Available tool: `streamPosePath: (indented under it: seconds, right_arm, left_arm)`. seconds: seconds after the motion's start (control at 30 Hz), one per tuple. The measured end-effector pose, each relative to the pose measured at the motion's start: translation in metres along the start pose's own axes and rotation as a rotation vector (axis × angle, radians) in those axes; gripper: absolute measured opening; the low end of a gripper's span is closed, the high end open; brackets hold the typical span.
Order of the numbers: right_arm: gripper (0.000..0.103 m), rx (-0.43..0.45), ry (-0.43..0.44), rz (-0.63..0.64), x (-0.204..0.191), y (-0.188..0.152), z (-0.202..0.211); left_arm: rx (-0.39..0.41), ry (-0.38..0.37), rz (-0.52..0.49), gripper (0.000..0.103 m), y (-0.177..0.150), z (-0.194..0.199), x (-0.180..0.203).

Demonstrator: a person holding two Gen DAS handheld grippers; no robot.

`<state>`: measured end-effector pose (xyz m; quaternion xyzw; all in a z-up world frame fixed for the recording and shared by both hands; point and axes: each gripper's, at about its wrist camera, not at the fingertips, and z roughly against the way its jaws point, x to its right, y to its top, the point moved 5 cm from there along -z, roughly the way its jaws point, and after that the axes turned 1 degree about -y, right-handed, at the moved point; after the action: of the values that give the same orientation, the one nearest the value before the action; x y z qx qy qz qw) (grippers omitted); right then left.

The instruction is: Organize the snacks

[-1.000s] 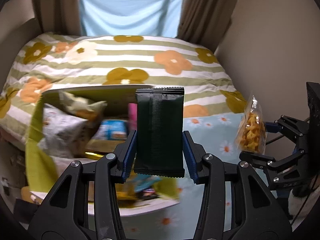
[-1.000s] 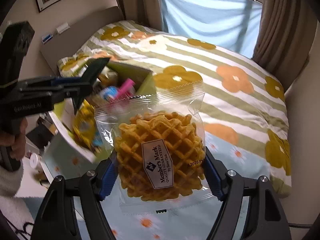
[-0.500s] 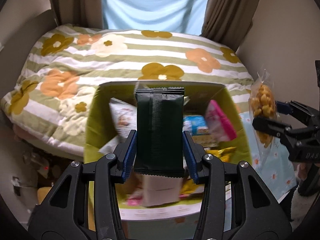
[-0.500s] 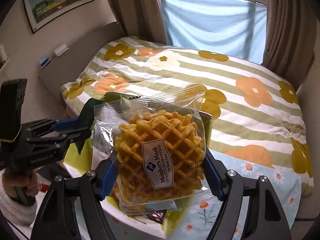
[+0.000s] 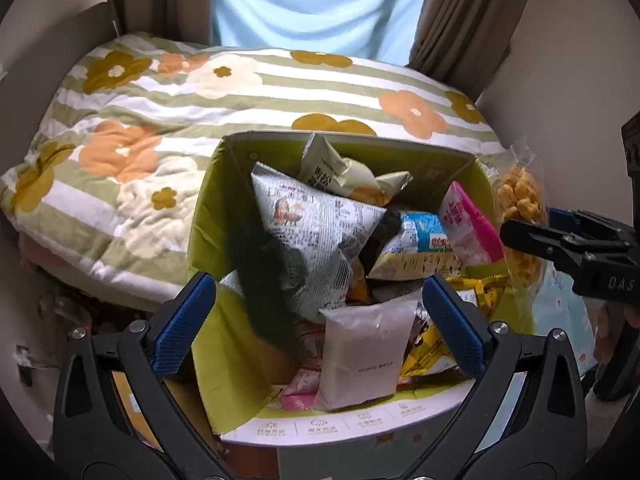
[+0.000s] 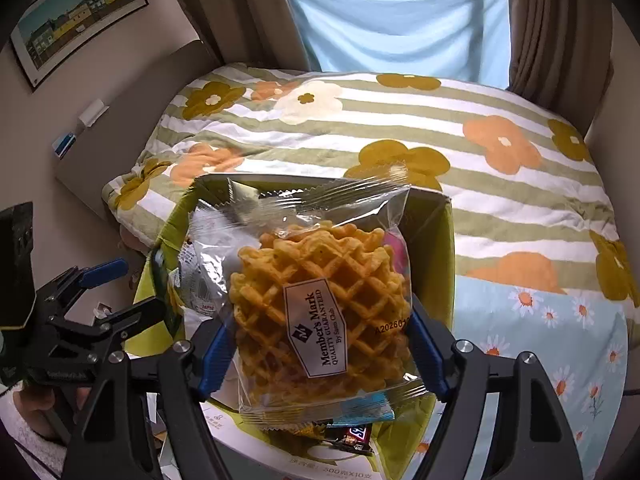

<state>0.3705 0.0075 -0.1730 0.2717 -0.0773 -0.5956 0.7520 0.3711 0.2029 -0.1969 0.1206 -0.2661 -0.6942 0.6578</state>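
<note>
Clamped flat between the right gripper (image 6: 320,344) pads: a clear Member's Mark waffle packet (image 6: 316,312), long axis upright, directly above the green snack box (image 6: 434,248). Left gripper (image 5: 320,320) spread wide, empty, above the box's near-left side, a blurred dark green packet (image 5: 268,280) below. Right hand nearer the drop.

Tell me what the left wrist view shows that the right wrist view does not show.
Only the left wrist view shows the left hand-held gripper open and empty over the box, with a blurred dark packet, a newspaper-print bag and a pink packet inside.

Only the right wrist view shows the waffle packet's Member's Mark label, a framed picture and a chocolate bar.

Both show the box, the flowered quilt, the curtains and the right hand-held gripper shut on the waffle packet.
</note>
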Motion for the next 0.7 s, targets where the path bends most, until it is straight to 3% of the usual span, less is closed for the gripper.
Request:
streamPosePath:
  seconds: [0.33, 0.4, 0.47, 0.5, 0.7]
  right_arm:
    - [0.075, -0.027, 0.032, -0.035, -0.008, 0.007, -0.01]
    - [0.078, -0.022, 0.044, -0.042, -0.01, 0.01, -0.012]
    - [0.094, -0.002, 0.036, -0.024, -0.014, 0.011, -0.01]
    - [0.096, 0.012, 0.026, -0.011, -0.016, 0.01, -0.007]
    - [0.097, 0.085, 0.02, -0.025, -0.013, 0.004, 0.01]
  left_arm:
    - [-0.031, 0.017, 0.01, 0.103, -0.013, 0.0, -0.003]
    - [-0.03, 0.021, 0.006, 0.103, -0.014, 0.001, -0.002]
    - [-0.03, 0.028, -0.005, 0.103, -0.014, 0.002, 0.001]
    - [-0.027, 0.031, -0.012, 0.103, -0.014, 0.002, 0.002]
    - [-0.03, 0.025, -0.026, 0.103, -0.019, 0.002, 0.007]
